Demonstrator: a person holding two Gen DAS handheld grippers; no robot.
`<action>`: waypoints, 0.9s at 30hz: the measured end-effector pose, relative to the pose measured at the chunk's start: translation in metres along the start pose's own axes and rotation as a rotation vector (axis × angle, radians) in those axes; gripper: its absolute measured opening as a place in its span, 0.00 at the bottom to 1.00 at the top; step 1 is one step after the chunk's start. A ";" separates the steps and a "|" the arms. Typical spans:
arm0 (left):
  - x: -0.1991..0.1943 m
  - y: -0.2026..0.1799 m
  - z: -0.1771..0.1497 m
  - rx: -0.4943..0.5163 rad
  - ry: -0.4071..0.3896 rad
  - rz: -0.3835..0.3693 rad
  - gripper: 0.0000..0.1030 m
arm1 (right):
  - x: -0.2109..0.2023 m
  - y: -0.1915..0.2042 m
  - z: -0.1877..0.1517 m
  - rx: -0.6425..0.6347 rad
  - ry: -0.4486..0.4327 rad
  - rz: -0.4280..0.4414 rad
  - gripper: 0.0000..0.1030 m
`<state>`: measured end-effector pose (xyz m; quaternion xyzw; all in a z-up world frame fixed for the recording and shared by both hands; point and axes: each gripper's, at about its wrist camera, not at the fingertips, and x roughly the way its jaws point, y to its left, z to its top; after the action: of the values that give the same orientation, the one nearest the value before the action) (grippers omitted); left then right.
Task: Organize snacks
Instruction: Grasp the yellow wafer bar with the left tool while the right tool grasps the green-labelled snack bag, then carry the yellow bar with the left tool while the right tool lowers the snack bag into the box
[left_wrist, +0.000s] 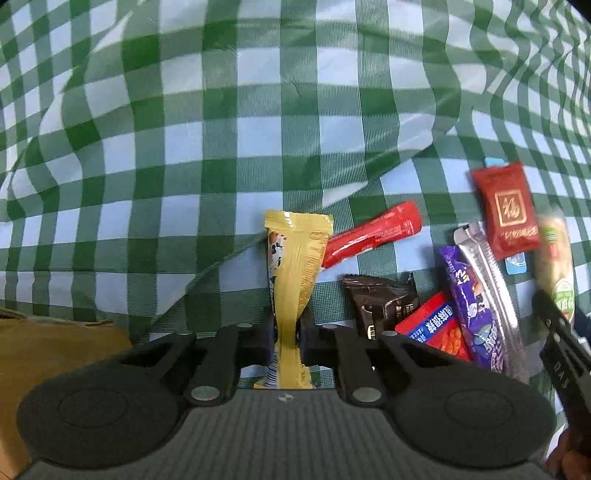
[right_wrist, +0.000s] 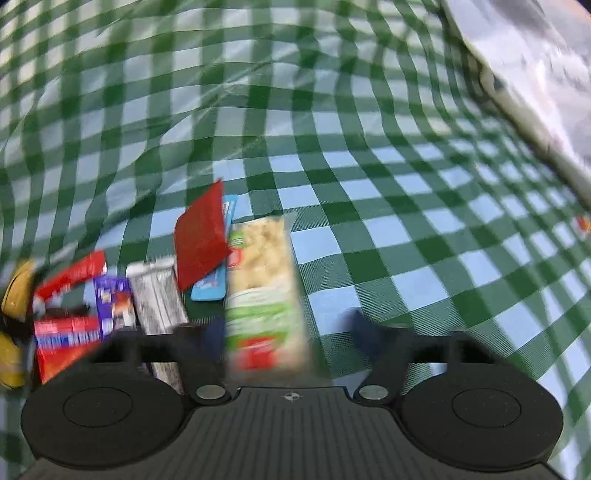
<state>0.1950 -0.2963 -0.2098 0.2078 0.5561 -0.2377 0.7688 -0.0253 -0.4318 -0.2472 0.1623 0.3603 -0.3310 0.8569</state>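
Left hand-held gripper (left_wrist: 287, 341) is clamped on the yellow snack bar (left_wrist: 295, 280), pinching the wrapper near its lower third; the bar lies on the green checked cloth (left_wrist: 221, 147) over the table. Right hand-held gripper (right_wrist: 286, 332) straddles the pale green-labelled snack pack (right_wrist: 264, 291), jaws partly apart; blur hides whether the pads press it, so grip unconfirmed. To do it well, I'd lift the yellow bar straight up so it clears the red stick (left_wrist: 373, 234) touching its side, and centre the right jaws on the pack before closing. Left view alone shows the cardboard box (left_wrist: 55, 339) at lower left and the dark brown wrapper (left_wrist: 380, 302). Right view alone shows the blue packet (right_wrist: 212, 284) mostly uncovered under the red sachet (right_wrist: 201, 240)
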 end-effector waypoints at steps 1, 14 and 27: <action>-0.004 0.002 -0.002 0.003 -0.008 -0.008 0.12 | -0.003 0.002 -0.002 -0.029 -0.005 -0.011 0.37; -0.150 0.018 -0.058 0.016 -0.195 -0.179 0.12 | -0.121 -0.028 0.007 0.140 -0.159 0.037 0.37; -0.293 0.100 -0.220 -0.044 -0.322 -0.161 0.12 | -0.308 0.023 -0.047 0.147 -0.244 0.257 0.37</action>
<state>0.0094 -0.0486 0.0106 0.1050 0.4459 -0.3165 0.8307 -0.1948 -0.2519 -0.0553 0.2278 0.2050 -0.2617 0.9152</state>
